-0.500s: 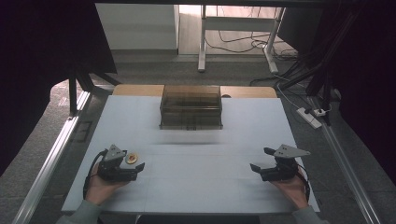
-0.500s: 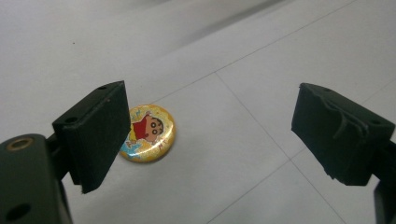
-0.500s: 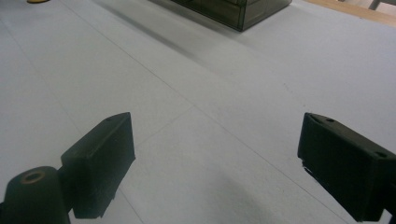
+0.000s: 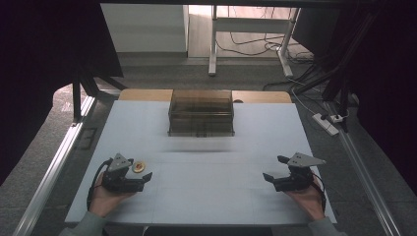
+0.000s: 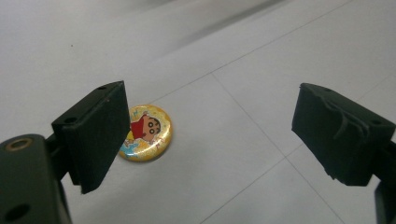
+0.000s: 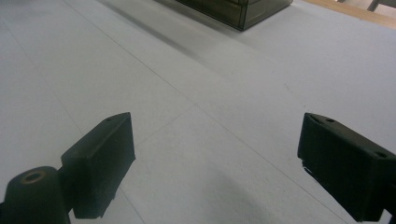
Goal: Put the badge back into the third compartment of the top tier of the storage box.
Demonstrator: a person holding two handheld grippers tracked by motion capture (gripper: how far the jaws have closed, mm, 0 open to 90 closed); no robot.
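Resting on a white-topped bench (image 4: 206, 182), two hand-held tongs sit at the near corners, each gripped from below by a person's hand. The left tongs (image 4: 140, 175) lie low at the near left, tips pointing toward the middle of the bench, jaws spread wide with nothing between them. Just beyond them, on the far side of the tool, a small round badge (image 4: 138, 167) lies flat on the surface; from above it sits close beside the tongs' grey plate, and whether the two touch cannot be told.

In the left gripper view the badge (image 5: 144, 132) shows a yellow face with a cartoon child in a red top. It lies on the bench partly behind the left-hand jaw in that view, toward that side of the gap rather than centred in it, well apart from the other jaw.

The right tongs (image 4: 276, 169) rest at the near right, tips also turned inward, jaws likewise parted and empty; the right gripper view looks out over bare white bench between them.

At the far middle of the bench stands a dark, translucent brown box (image 4: 201, 112), its near corner also visible in the right gripper view (image 6: 233, 9). It is well apart from both tongs and from the badge.
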